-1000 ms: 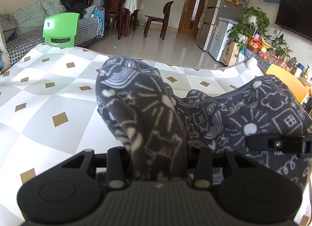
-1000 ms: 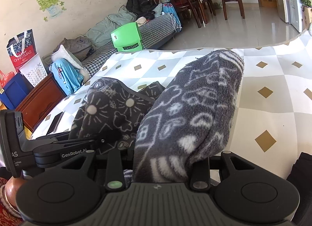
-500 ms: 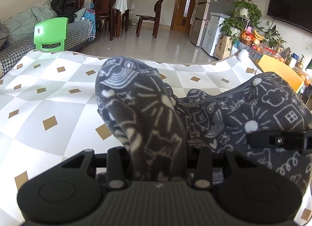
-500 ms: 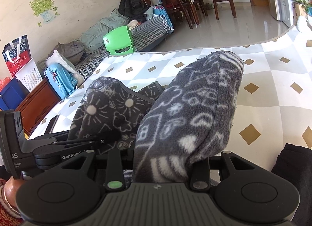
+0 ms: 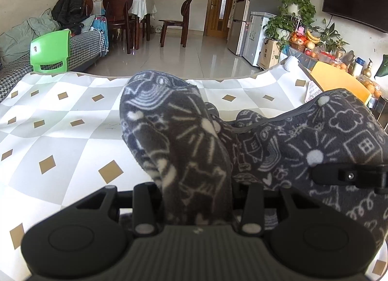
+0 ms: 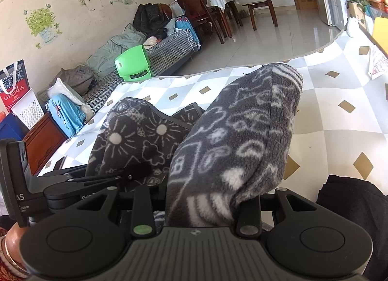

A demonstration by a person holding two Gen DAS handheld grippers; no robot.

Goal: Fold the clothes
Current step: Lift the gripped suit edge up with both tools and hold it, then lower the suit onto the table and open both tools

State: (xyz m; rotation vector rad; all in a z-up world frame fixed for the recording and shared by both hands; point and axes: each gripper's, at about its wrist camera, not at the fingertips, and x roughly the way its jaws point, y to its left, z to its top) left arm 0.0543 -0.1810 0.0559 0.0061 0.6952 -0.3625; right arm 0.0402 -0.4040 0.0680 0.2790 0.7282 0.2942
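left gripper [image 5: 197, 198]: fingers clamp fleece [image 5: 184, 150]; right gripper [image 6: 202, 206]: same, raised over desk [image 5: 60, 135] | risk: thick bunched fleece may slip free, spoiling fold

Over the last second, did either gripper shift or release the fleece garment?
Neither let go. Both views swung steadily: the checked tablecloth and the green chair drifted across the frames, so both grippers moved together with the cloth. The left gripper and right gripper stay clamped on the grey patterned fleece garment, bunched the same way.
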